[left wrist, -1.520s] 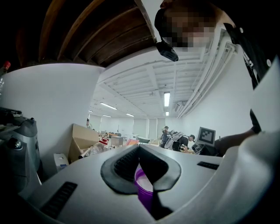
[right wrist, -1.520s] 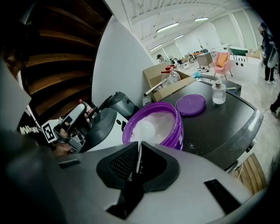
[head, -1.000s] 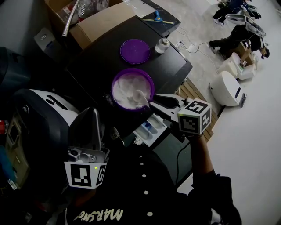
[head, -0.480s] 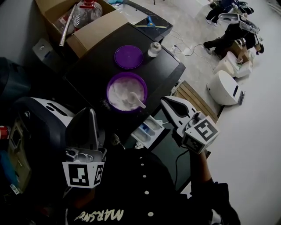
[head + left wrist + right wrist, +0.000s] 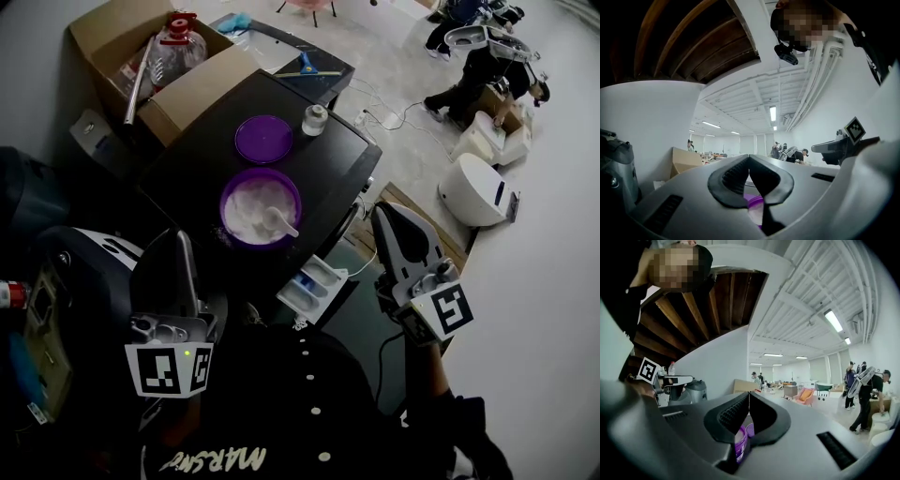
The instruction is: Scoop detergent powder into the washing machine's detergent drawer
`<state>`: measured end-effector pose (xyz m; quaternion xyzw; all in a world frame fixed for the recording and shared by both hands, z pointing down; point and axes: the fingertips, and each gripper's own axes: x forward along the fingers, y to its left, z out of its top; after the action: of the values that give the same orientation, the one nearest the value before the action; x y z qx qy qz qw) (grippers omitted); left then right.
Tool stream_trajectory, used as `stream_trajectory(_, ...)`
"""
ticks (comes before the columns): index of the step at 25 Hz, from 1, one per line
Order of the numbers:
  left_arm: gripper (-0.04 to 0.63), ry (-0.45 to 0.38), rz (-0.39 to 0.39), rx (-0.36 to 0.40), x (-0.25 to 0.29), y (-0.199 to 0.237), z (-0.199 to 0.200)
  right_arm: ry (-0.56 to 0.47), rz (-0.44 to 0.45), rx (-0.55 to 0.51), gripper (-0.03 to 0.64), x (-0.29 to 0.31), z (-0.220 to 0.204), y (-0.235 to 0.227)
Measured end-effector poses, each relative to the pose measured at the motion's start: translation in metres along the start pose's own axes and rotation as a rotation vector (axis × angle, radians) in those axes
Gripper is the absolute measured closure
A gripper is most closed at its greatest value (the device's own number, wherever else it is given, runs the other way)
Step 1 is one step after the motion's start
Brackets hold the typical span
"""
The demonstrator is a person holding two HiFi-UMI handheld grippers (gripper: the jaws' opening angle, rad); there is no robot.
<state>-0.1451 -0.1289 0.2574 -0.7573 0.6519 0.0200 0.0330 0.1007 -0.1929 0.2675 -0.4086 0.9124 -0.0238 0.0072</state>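
A purple tub point(image 5: 232, 184) of white detergent powder stands on the black washing machine top point(image 5: 330, 164), with a white scoop point(image 5: 277, 221) lying in the powder. Its purple lid point(image 5: 263, 139) lies just behind it. The detergent drawer point(image 5: 319, 286) is pulled out below the machine's front edge. My right gripper point(image 5: 392, 214) hovers right of the drawer, away from the tub, shut with nothing in it point(image 5: 749, 393). My left gripper point(image 5: 180, 242) is held near the tub's left front, shut and empty point(image 5: 749, 157). Part of the tub point(image 5: 739, 444) shows below the right jaws.
A small white jar point(image 5: 314, 119) stands beside the lid. An open cardboard box point(image 5: 141, 56) with a bottle sits behind the machine. A grey appliance point(image 5: 80, 272) is at the left. White devices point(image 5: 483, 187) and people stand on the floor at the right.
My right gripper has drawn back from the tub, rising and swinging right, and its jaws have closed empty. The scoop stays in the powder. The left gripper has risen slightly.
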Motion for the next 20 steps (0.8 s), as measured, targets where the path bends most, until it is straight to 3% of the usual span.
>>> stream_trajectory(6,0.581,-0.025,0.029,0.022,-0.005,0.010,0.012,-0.108,-0.150,-0.050,0.586,-0.031,0.022,-0.021)
stream_trajectory(10,0.580,-0.026,0.054,0.027,-0.013,0.018,0.012,-0.111,-0.227,-0.071,0.586,-0.059,0.016,-0.041)
stream_trajectory(20,0.580,-0.029,0.062,0.037,-0.021,0.019,0.012,-0.131,-0.266,-0.076,0.586,-0.072,0.018,-0.044)
